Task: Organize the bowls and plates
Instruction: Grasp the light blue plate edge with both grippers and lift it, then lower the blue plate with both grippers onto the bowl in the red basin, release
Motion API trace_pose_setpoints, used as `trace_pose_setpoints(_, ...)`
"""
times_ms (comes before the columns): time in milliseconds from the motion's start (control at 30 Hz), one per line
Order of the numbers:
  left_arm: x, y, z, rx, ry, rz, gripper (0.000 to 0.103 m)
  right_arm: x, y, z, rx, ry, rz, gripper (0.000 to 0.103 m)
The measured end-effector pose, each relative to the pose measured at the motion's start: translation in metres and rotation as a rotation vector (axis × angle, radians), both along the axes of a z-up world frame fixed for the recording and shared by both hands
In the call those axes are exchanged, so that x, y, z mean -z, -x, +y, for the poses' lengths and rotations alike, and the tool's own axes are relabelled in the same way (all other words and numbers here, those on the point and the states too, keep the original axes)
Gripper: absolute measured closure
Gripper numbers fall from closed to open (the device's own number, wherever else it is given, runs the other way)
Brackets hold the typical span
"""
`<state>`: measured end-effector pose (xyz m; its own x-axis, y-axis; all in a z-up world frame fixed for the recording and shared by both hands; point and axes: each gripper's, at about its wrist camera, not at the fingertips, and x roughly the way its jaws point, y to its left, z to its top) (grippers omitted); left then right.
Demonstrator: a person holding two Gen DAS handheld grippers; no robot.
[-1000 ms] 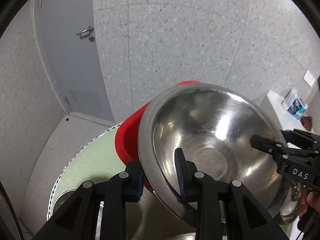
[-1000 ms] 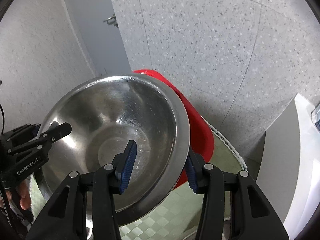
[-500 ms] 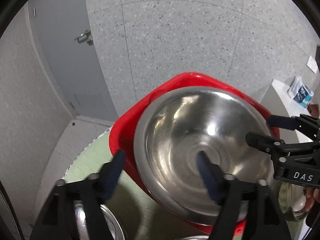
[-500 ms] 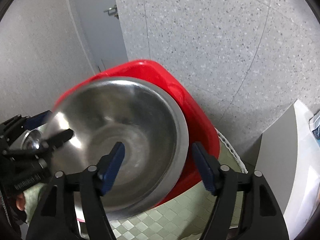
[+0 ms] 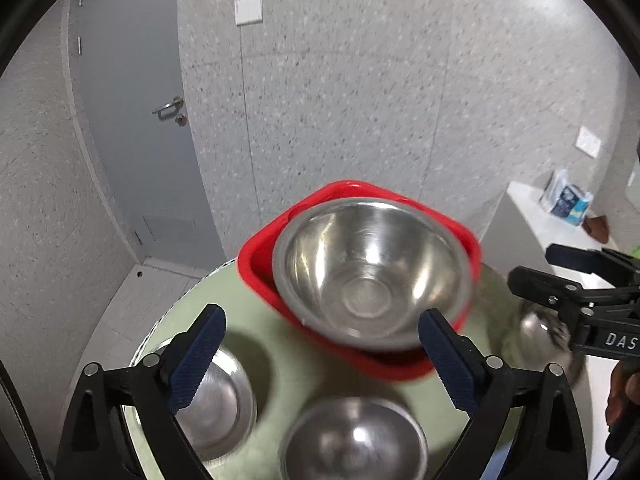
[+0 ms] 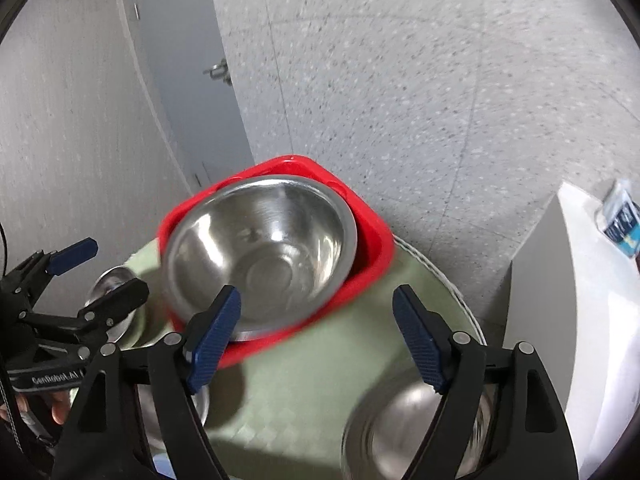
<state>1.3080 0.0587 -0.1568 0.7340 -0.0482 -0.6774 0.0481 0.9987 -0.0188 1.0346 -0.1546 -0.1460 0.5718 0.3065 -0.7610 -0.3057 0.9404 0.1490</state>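
Observation:
A large steel bowl sits tilted inside a red basin at the far side of a round table with a green checked cloth. My left gripper hangs back from the bowl. Its jaws are opening wide, and nothing is between them. My right gripper is also clear of the bowl, with empty jaws that are opening. Smaller steel bowls lie on the cloth at the near left, near middle and right.
A white counter stands to the right of the table and carries a blue and white pack. A speckled wall and a grey door with a lever handle stand close behind the table.
Both grippers were shut on opposite sides of the big steel bowl's rim. They have let go, opened and drawn back and up, and the bowl now rests in the red basin.

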Motion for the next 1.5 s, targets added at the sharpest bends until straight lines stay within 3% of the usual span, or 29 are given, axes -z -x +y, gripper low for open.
trace_pose_setpoints(233,0.013,0.102,0.008,0.065,0.014,-0.016,0.004,-0.008,0.096,-0.024,0.100,0.010,-0.016,0.017)
trace_pose_setpoints(367,0.034,0.155,0.010,0.119,0.024,0.031,0.004,0.010,0.143,-0.036,0.176,0.007,0.030,0.017)
trace_pose_setpoints(500,0.053,0.183,0.008,0.148,0.027,0.084,0.004,0.037,0.184,-0.043,0.245,0.018,0.094,0.017)
trace_pose_setpoints(667,0.071,0.181,0.000,0.180,0.050,0.189,0.008,0.066,0.215,-0.051,0.309,0.016,0.163,0.017)
trace_pose_setpoints(767,0.083,0.175,-0.009,0.211,0.062,0.254,0.021,0.080,0.223,-0.052,0.320,0.003,0.202,0.017)
trace_pose_setpoints(867,0.089,0.169,-0.014,0.247,0.058,0.291,0.044,0.088,0.226,-0.049,0.296,-0.017,0.228,0.024)
trace_pose_setpoints(933,0.089,0.167,-0.015,0.272,0.066,0.305,0.067,0.090,0.227,-0.044,0.269,-0.021,0.240,0.044)
trace_pose_setpoints(1000,0.088,0.166,-0.019,0.291,0.074,0.300,0.079,0.090,0.226,-0.041,0.248,-0.023,0.242,0.053)
trace_pose_setpoints(1233,0.073,0.164,-0.011,0.270,0.076,0.235,0.085,0.074,0.224,-0.032,0.190,0.041,0.193,0.059)
trace_pose_setpoints(1500,0.018,0.154,0.005,0.240,0.121,0.106,0.085,0.020,0.206,-0.025,0.105,0.030,0.090,0.059)
